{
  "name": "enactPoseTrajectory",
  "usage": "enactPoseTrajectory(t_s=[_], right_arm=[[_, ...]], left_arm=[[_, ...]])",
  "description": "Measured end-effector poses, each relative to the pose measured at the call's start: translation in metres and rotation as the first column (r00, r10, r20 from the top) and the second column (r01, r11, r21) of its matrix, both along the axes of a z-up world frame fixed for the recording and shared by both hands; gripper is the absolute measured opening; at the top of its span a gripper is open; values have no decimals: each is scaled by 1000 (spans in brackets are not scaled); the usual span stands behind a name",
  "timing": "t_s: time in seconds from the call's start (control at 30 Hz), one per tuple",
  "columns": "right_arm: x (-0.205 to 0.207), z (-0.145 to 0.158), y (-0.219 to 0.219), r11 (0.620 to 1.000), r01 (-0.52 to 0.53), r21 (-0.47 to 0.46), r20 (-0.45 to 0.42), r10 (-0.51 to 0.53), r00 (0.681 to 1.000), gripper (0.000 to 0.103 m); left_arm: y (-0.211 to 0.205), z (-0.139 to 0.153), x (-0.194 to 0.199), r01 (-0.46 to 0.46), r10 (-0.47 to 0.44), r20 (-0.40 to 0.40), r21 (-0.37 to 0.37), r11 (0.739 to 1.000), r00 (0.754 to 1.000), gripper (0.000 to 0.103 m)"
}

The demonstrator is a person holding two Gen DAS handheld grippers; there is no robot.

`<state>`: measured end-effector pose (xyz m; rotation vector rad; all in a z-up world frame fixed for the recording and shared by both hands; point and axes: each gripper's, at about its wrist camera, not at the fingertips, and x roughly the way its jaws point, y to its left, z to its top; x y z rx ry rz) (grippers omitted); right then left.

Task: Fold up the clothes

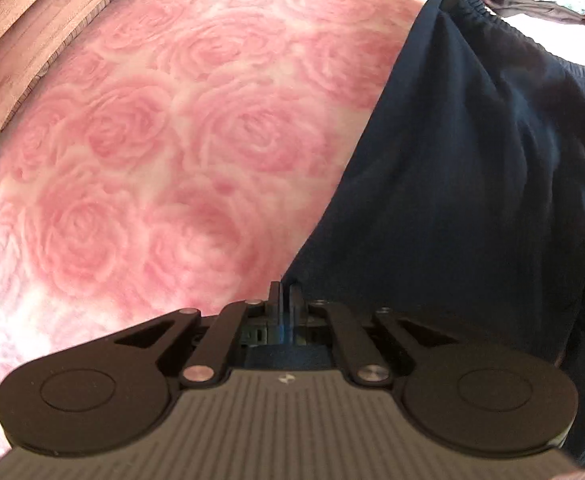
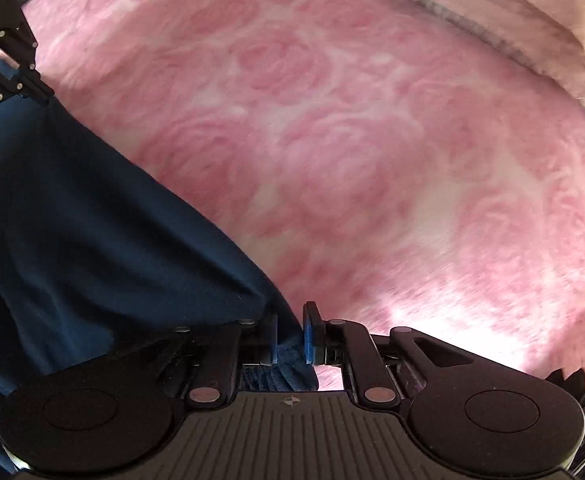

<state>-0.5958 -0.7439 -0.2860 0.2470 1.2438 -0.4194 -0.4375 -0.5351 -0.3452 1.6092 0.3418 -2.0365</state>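
Left hand-held gripper pinches navy garment (no legible writing).

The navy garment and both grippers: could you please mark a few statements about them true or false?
1. The left gripper is closed on the navy garment. True.
2. The right gripper is open and holds nothing. False: its fingers pinch a bunched edge of the garment.
3. The garment lies flat and folded on the blanket. False: it hangs stretched between the two grippers.
4. The surface below is a pink rose-patterned blanket. True.
5. The garment is bright red. False: it is dark blue.
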Motion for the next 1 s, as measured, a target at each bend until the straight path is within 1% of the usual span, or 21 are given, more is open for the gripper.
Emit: enactPoseTrajectory(t_s=[0.07, 0.13, 0.17, 0.2, 0.27, 0.3, 0.33, 0.4, 0.47, 0.5, 0.57, 0.63, 0.67, 0.7, 0.8, 0.83, 0.87, 0.9, 1.0], right_arm=[[2, -7, 6, 1000, 0, -18, -29, 0, 1000, 11], [3, -10, 14, 999, 2, -47, -60, -5, 998, 22], [1, -5, 21, 996, 32, -84, -61, -37, 997, 39], [-1, 0, 29, 991, 62, -121, -62, -70, 996, 52], [-8, 12, 51, 974, 135, -182, -49, -146, 988, 54], [-11, 19, 62, 967, 175, -183, -27, -183, 983, 54], [-15, 25, 74, 960, 215, -181, -3, -219, 976, 54], [-24, 38, 104, 941, 311, -135, 71, -304, 950, 54], [-44, 34, 134, 886, 450, -112, 80, -443, 893, 54], [-53, 33, 149, 851, 516, -101, 83, -509, 857, 54], [-73, 29, 179, 766, 638, -77, 87, -632, 770, 54], [-93, 26, 208, 664, 746, -53, 87, -741, 665, 54], [-103, 24, 223, 605, 795, -41, 87, -790, 606, 54], [-117, 22, 231, 536, 844, -27, 96, -839, 536, 54], [-151, 14, 241, 360, 927, 107, 157, -927, 342, 54], [-158, 8, 240, 329, 931, 160, 175, -937, 301, 53], [-166, 3, 238, 299, 931, 210, 187, -947, 261, 42], [-171, -2, 233, 280, 932, 230, 168, -955, 245, 25], [-175, -4, 224, 341, 919, 197, 147, -937, 316, 26]], left_arm=[[-2, -7, -4, 27, -28, 34, 12, 1000, 999, 5], [3, -9, -4, 41, -41, 56, -4, 999, 998, 14], [6, -6, 1, 34, -33, 60, -15, 999, 998, 16], [9, -1, 7, 20, -19, 54, -25, 999, 998, 16], [18, 10, 26, -22, 24, 43, -38, 999, 999, 22], [24, 16, 37, -46, 48, 39, -43, 998, 998, 26], [32, 23, 52, -73, 74, 34, -45, 996, 997, 26], [52, 33, 84, -120, 122, 44, -41, 992, 992, 27], [76, 40, 118, -151, 154, 67, -42, 988, 986, 28], [87, 40, 134, -162, 164, 76, -38, 986, 983, 28], [109, 38, 160, -168, 170, 89, -25, 985, 981, 28], [129, 34, 176, -148, 149, 99, -10, 989, 984, 28], [138, 32, 184, -140, 139, 103, -2, 990, 985, 28], [145, 31, 188, -135, 133, 108, 8, 991, 985, 28], [160, 31, 187, -112, 107, 121, 35, 993, 987, 28], [165, 33, 184, -98, 92, 123, 37, 995, 988, 28], [169, 35, 181, -86, 81, 125, 39, 995, 989, 28], [171, 36, 177, -83, 77, 127, 41, 996, 989, 28], [170, 43, 168, -91, 85, 130, 42, 995, 988, 28]])
